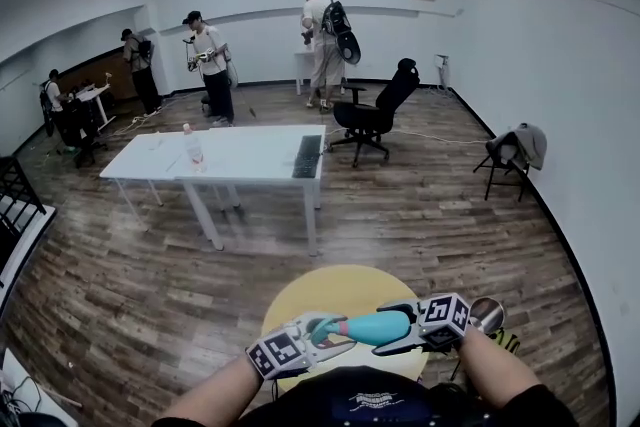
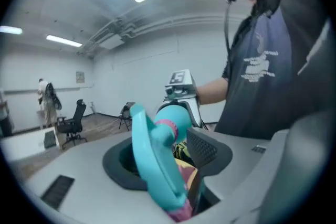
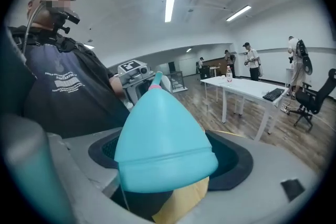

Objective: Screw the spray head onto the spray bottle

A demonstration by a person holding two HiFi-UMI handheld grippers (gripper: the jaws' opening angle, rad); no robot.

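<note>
A teal spray bottle [image 1: 382, 327] lies level between my two grippers, above a round yellow table [image 1: 330, 290]. My right gripper [image 1: 418, 327] is shut on the bottle's body; in the right gripper view the bottle [image 3: 163, 139] fills the jaws, base toward the camera. The teal spray head [image 1: 325, 328] with its pink collar sits at the bottle's neck. My left gripper [image 1: 305, 340] has this head [image 2: 155, 160] between its jaws, and one dark pad [image 2: 202, 147] stands close beside the collar. The other pad is hidden behind the head.
A long white table [image 1: 250, 160] with a clear bottle and a keyboard stands mid-room. A black office chair [image 1: 375, 115] is behind it and a folding chair [image 1: 515, 155] with cloth is by the right wall. Several people stand at the back.
</note>
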